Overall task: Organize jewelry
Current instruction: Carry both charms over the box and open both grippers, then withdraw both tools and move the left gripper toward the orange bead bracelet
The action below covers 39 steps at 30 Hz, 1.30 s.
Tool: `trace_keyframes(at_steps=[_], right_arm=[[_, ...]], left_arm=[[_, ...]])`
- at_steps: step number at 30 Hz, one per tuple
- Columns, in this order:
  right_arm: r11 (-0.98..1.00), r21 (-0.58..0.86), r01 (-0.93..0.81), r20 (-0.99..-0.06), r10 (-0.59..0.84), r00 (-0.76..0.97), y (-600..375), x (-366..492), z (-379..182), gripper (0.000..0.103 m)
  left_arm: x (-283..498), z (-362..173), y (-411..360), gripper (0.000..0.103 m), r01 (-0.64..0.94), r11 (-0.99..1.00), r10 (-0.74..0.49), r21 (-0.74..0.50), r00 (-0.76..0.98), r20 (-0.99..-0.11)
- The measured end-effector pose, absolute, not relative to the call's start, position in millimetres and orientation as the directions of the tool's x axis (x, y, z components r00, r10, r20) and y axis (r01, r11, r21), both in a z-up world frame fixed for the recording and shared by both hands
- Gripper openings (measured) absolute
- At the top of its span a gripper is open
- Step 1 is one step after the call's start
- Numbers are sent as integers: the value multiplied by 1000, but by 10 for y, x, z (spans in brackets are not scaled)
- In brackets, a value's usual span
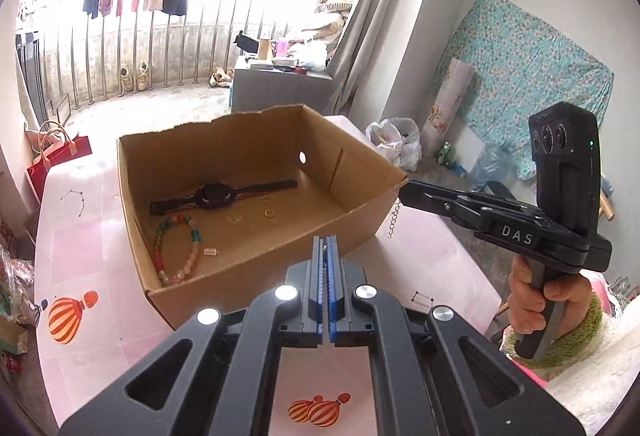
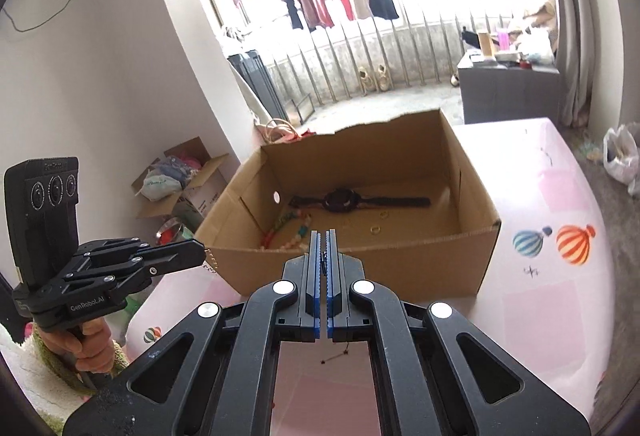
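An open cardboard box (image 1: 360, 212) (image 2: 472, 260) stands on the pink table. In it lie a black watch (image 1: 212, 196) (image 2: 340, 201), a coloured bead bracelet (image 1: 176, 248) (image 2: 288, 232), small gold rings (image 1: 269, 213) (image 2: 375, 229) and a small clasp (image 1: 210, 252). My left gripper (image 1: 329, 244) is shut on a thin gold chain, which hangs from its tip in the right wrist view (image 2: 210, 262), just left of the box. My right gripper (image 2: 324, 238) is shut on a silver chain that dangles from its tip (image 1: 394, 222) at the box's right side.
The table (image 1: 80, 244) (image 2: 552, 276) has a pink cloth with balloon prints. Around it are a red bag (image 1: 56, 156), plastic bags (image 1: 394, 142), a box of clutter (image 2: 176, 176) and a grey cabinet (image 2: 508, 92). A balcony railing with hanging clothes lies beyond.
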State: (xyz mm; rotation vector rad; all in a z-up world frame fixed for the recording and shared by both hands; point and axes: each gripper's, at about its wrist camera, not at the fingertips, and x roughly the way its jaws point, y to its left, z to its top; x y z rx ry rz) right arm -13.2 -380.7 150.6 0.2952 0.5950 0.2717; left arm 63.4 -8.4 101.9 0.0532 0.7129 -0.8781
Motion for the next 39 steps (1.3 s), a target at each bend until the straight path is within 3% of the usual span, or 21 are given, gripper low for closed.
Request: trace_keyframes(at_steps=[5, 9, 21, 32, 33, 35, 39], right_arm=[[918, 324, -230, -460, 365, 809, -3906, 79, 1738, 0], [898, 352, -265, -471, 415, 779, -4036, 346, 1785, 0], [876, 401, -269, -731, 483, 482, -4084, 1368, 1194, 0], [917, 247, -314, -840, 364, 402, -3967, 1617, 1007, 4], [921, 233, -313, -842, 352, 408, -3968, 1643, 995, 4], [924, 221, -313, -842, 342, 416, -3976, 1648, 1002, 5], [927, 227, -298, -828, 345, 441, -4053, 1647, 1031, 6]], left_arm=[[793, 1301, -175, 1, 722, 646, -701, -249, 430, -570], [995, 1335, -369, 1, 709, 669, -658, -222, 428, -619], [1976, 675, -928, 1, 593, 726, -524, -349, 148, -839], [2392, 109, -1178, 2, 561, 779, -328, -280, -15, -945], [2404, 106, -1188, 3, 562, 783, -314, -266, -12, -949], [2413, 87, -1202, 17, 566, 791, -282, -233, -2, -960], [2399, 115, -1169, 26, 560, 793, -294, -239, 7, -956]])
